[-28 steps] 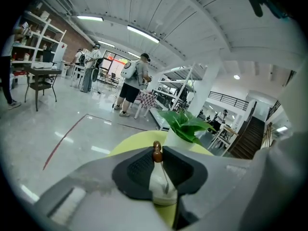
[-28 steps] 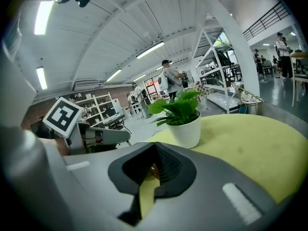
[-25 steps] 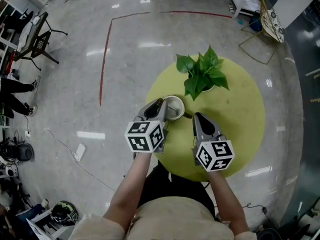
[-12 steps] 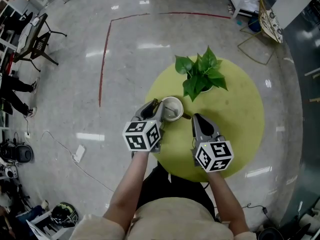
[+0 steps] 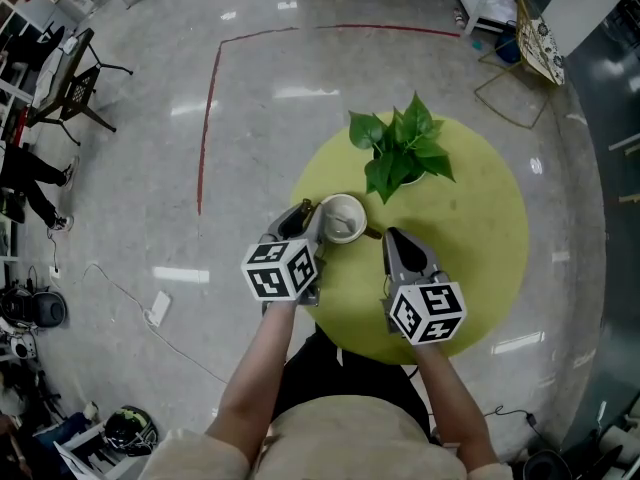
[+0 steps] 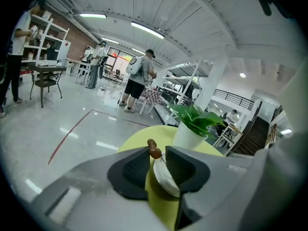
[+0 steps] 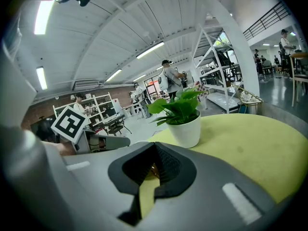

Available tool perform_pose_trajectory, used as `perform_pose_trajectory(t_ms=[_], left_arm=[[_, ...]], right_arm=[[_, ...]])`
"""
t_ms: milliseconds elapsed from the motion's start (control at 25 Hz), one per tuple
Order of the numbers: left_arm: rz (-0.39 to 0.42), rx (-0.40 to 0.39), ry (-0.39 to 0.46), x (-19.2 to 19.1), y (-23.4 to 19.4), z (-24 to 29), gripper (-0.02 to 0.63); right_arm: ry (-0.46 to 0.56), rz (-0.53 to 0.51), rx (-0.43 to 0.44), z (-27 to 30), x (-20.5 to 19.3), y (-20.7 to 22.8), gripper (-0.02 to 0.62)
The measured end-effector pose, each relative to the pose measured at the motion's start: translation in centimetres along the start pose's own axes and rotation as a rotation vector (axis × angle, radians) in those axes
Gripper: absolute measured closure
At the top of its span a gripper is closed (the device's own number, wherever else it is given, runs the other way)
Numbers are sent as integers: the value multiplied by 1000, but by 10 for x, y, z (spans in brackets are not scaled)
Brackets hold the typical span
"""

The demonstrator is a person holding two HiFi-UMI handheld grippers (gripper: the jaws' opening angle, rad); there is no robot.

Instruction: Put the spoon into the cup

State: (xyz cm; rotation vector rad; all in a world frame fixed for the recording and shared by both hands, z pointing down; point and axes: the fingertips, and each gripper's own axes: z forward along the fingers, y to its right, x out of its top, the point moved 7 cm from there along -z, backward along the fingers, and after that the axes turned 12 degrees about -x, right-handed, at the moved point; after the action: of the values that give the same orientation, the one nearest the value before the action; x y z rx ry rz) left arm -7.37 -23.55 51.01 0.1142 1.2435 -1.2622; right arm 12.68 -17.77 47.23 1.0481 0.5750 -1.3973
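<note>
A white cup [image 5: 343,218] stands on the round yellow-green table [image 5: 470,228]. The spoon [image 5: 345,230] lies in it, with its brown handle end [image 5: 308,206] leaning over the cup's left rim. My left gripper [image 5: 308,220] is at that rim. In the left gripper view its jaws [image 6: 155,161] are opening, with the brown handle end [image 6: 154,151] and the cup rim [image 6: 163,177] in the gap and the pads [image 6: 137,167] off them. My right gripper [image 5: 393,236] rests to the right of the cup, and its jaws [image 7: 153,165] are shut with only a thin slit between them.
A potted green plant [image 5: 400,148] in a white pot [image 7: 185,129] stands on the table behind the cup. The table's near edge is just in front of the person's body. People, shelves and chairs stand far off on the shiny floor [image 5: 250,118].
The left gripper's jaws have spread apart around the spoon handle, and its marker cube has drifted slightly left. The spoon stays in the cup. The right gripper has kept still.
</note>
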Motion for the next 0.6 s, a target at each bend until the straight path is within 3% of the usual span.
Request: perform_pose_trajectory(t_ms=[600], left_arm=[[-29, -18, -26, -10, -3, -3, 489]], right_arm=[[1, -4, -4, -2, -1, -3, 594]])
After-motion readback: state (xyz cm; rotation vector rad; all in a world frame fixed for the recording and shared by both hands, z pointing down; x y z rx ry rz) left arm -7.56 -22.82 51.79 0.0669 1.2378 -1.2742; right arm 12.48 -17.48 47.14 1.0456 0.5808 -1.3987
